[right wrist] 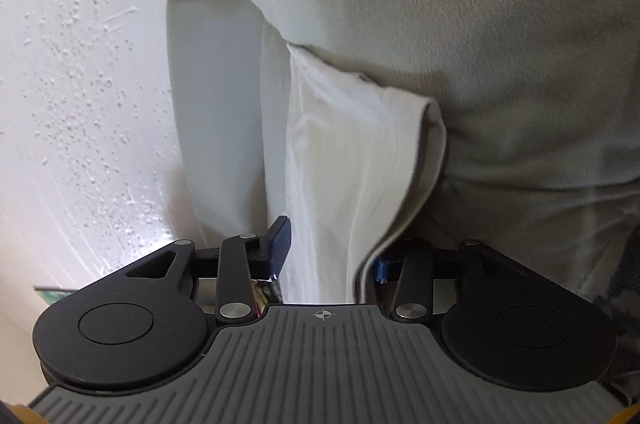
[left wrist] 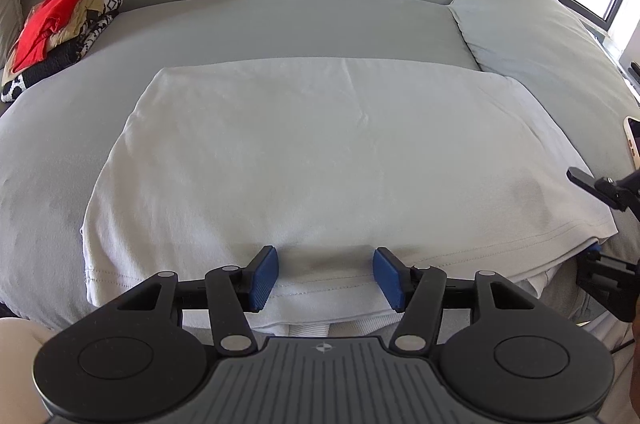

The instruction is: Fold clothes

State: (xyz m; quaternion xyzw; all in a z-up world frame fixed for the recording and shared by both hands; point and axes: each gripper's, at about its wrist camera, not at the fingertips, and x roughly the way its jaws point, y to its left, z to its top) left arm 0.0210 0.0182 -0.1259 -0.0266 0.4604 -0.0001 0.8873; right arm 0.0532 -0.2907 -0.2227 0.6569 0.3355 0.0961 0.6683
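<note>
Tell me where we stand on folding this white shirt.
Done: the white T-shirt lies flat on the grey sofa, apparently folded over once, layered hems at its near edge. In hand: the left gripper is open over that hem; the right gripper has the shirt's corner between its fingers. Left: further folds, then probably stacking with the clothes pile.

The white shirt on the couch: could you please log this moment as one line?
stage: mid-fold | white shirt: flat on couch | left gripper: open over near hem | right gripper: open around shirt corner | folded pile: far left
</note>
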